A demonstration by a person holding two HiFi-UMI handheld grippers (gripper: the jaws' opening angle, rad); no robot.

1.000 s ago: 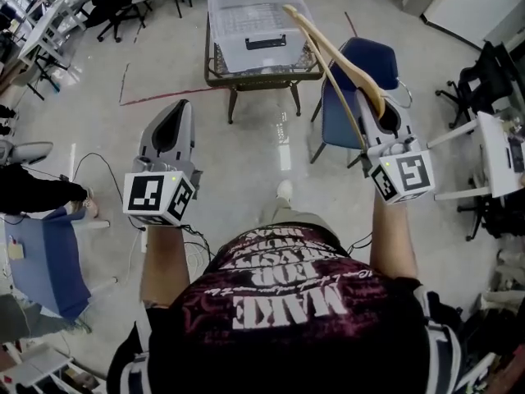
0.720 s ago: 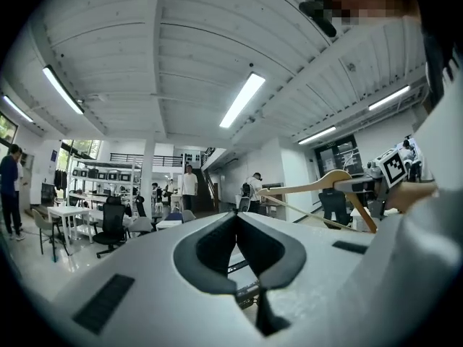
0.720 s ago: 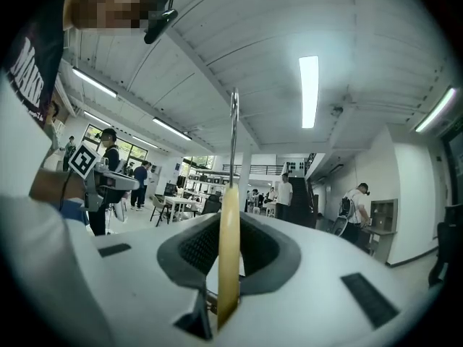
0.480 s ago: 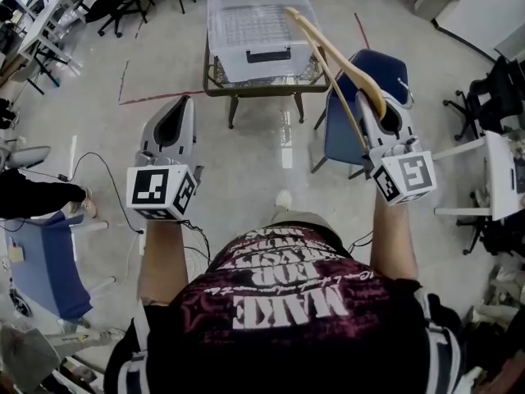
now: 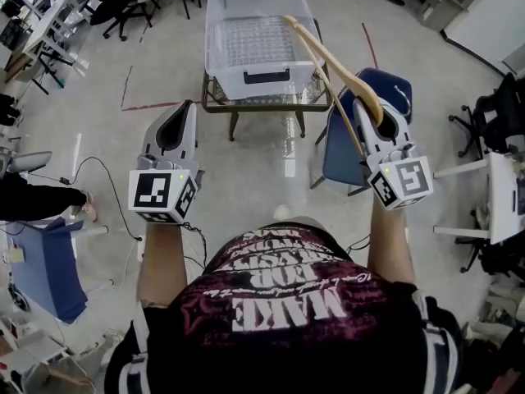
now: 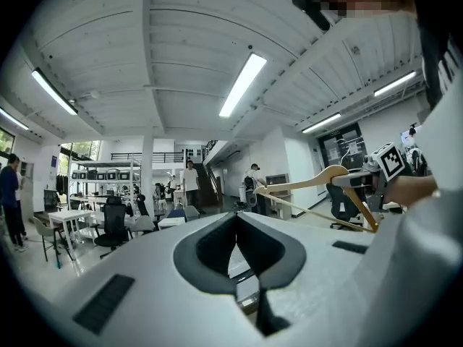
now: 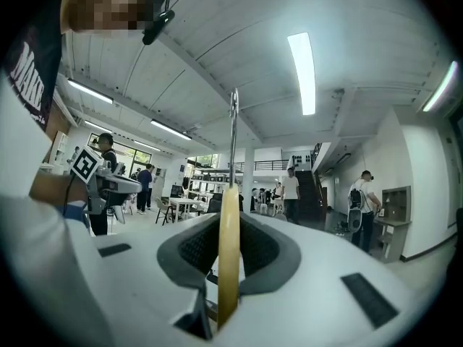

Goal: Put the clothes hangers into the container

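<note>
The person stood on the floor (image 5: pixel 246 171) a little back from a small glass-topped surface (image 5: pixel 246 107), one pair of tongs in each hand. On that surface sat the clear plastic container (image 5: pixel 246 35), open at the top, with nothing visible inside it. A blue chair (image 5: pixel 343 142) stood just beside the surface, on the right.

The right tongs (image 5: pixel 367 101) were closed on a wooden hanger (image 5: pixel 328 56). In the right gripper view the hanger's wooden edge ran straight up between the two dark pads, which pressed on it from either side, and its metal hook (image 7: pixel 233 132) rose above them. In the head view the hanger slanted up and away to the left from the tongs, with its thin lower bar beneath the curved arm. Its far end showed against the container's right side. The hanger was held in the air and was not lying in the container.

The left tongs (image 5: pixel 179 113) were held up at about the same height, well apart from the right ones and pointing towards the left end of the surface. In the left gripper view their tips met, with nothing between them. The hanger and the right tongs' marker cube showed off to the right in that view.
</note>
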